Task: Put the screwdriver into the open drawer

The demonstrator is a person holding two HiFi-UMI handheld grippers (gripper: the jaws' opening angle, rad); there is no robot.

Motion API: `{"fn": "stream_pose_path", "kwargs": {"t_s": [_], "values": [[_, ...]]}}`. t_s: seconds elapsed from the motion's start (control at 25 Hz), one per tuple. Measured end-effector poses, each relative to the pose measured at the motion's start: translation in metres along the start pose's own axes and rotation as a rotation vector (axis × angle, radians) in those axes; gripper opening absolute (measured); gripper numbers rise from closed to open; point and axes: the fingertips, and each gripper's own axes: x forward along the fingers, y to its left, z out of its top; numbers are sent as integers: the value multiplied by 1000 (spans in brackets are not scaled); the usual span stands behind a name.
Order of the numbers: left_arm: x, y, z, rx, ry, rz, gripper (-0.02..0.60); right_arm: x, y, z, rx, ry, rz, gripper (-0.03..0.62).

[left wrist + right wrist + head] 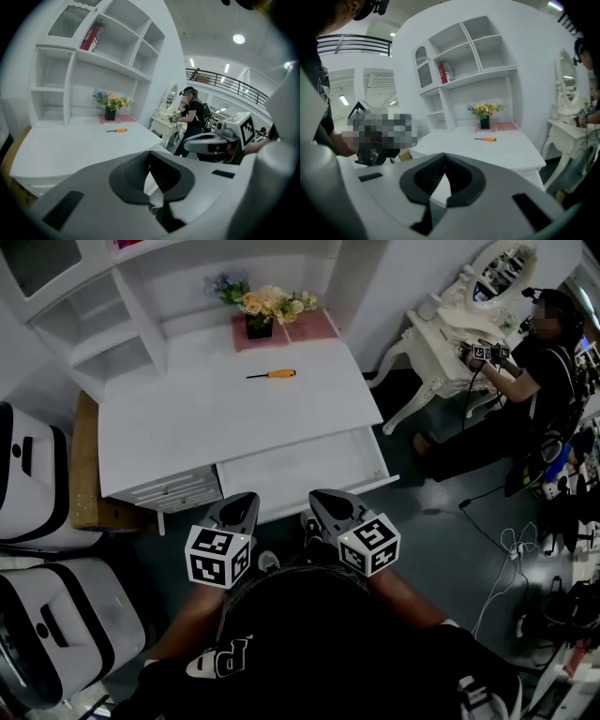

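At the far left, the shelf unit is standing on the white bench. The left gripper is being held low in front of the bench's edge. Its jaws are being pressed together on nothing, as its own view is showing.

The screwdriver is not being carried yet. It is lying on the bench top, well back from the front edge, with its orange handle to the right and its dark shaft to the left. It is near the flower pot but apart from it. Below the front edge, the open drawer is standing pulled out, and its inside appears bare. Just right of that, the right gripper is being held beside the left one, its jaws likewise clenched and empty. At the far right, a person is being seen at a dressing table, well apart from the bench.

The step in hand is being judged as the reach for the screwdriver. To be done well, the reach is being led over the drawer front and not into it. The jaws are being spread before the tool is met and brought down across the handle, not along it. The handle is being preferred to the thin shaft, which would likely slip. The pot is being given room.
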Motion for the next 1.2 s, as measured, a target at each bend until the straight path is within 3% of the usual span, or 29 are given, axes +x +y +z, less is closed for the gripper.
{"fn": "stream_pose_path", "kwargs": {"t_s": [0.64, 0.88, 1.2], "values": [[29, 24, 25, -73, -24, 136, 12, 46, -59, 33, -95, 52, 100, 9], [48, 32, 22, -105, 10, 182, 11, 69, -97, 30, -116, 106, 105, 9], [60, 44, 16, -165, 34, 260, 11, 105, -134, 21, -220, 196, 140, 9]]}}
